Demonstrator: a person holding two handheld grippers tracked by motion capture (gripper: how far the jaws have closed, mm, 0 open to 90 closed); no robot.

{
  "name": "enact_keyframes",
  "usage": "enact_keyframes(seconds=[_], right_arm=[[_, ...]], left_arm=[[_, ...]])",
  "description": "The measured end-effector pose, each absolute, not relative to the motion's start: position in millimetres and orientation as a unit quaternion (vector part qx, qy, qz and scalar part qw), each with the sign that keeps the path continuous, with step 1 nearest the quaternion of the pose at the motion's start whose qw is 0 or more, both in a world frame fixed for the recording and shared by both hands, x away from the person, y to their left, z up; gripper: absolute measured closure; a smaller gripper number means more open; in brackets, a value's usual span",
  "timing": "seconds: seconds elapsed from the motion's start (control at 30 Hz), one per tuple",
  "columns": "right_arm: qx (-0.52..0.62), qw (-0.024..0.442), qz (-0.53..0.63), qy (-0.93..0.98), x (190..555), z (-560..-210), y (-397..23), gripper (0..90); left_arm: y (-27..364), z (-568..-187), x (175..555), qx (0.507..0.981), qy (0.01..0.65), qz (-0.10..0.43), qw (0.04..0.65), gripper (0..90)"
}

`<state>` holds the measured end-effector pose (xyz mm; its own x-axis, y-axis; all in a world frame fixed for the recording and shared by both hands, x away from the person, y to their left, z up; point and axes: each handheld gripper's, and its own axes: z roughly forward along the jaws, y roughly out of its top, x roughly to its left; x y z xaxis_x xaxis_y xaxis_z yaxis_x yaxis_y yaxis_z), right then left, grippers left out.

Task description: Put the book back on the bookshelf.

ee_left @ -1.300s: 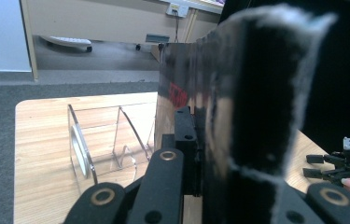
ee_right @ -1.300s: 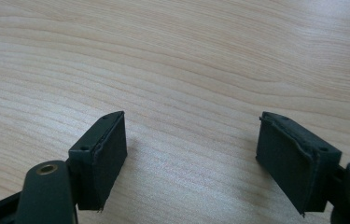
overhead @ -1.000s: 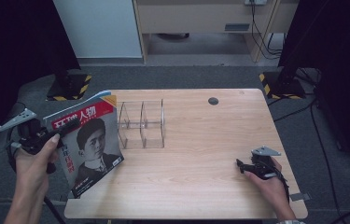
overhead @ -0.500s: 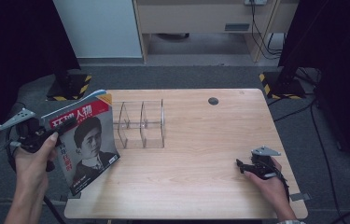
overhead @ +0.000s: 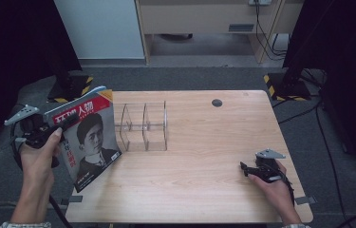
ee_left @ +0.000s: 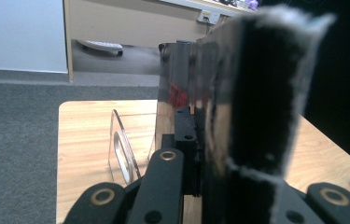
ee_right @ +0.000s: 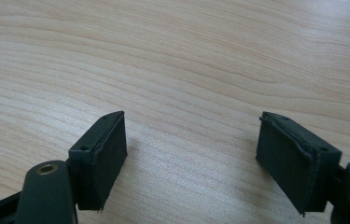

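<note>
A magazine [overhead: 88, 137] with a red title band and a portrait on its cover is lifted at the table's left edge, tilted, with its lower corner near the wooden table [overhead: 204, 156]. My left gripper [overhead: 61, 130] is shut on its left side. In the left gripper view the magazine [ee_left: 238, 102] stands edge-on between the jaws of the left gripper [ee_left: 200, 144]. A clear acrylic organizer [overhead: 142, 126] with open compartments stands just right of the magazine. My right gripper [overhead: 244, 168] rests at the table's near right, open, with bare wood between its jaws [ee_right: 191, 154].
A round black cable hole [overhead: 217, 102] sits near the table's far edge. Yellow-and-black striped stand feet [overhead: 78, 85] lie on the grey carpet beyond the far corners. The clear organizer [ee_left: 121, 149] is close to the left gripper's left side.
The magazine has shifted slightly left in my left gripper and stands a little more upright. The right gripper has not moved.
</note>
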<state>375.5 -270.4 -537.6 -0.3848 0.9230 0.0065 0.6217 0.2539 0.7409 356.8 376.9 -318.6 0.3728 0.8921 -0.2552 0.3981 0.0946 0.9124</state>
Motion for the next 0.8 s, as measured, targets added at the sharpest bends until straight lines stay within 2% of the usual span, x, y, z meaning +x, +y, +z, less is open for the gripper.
enact_keyframes(seconds=[0.8], right_arm=[[0.508, 0.222, 0.339, 0.760, 375.5, -537.6, -270.1, 24.5]], left_arm=[[368.4, -322.6, 390.9, 0.618, 0.520, 0.247, 0.535, 86.3]])
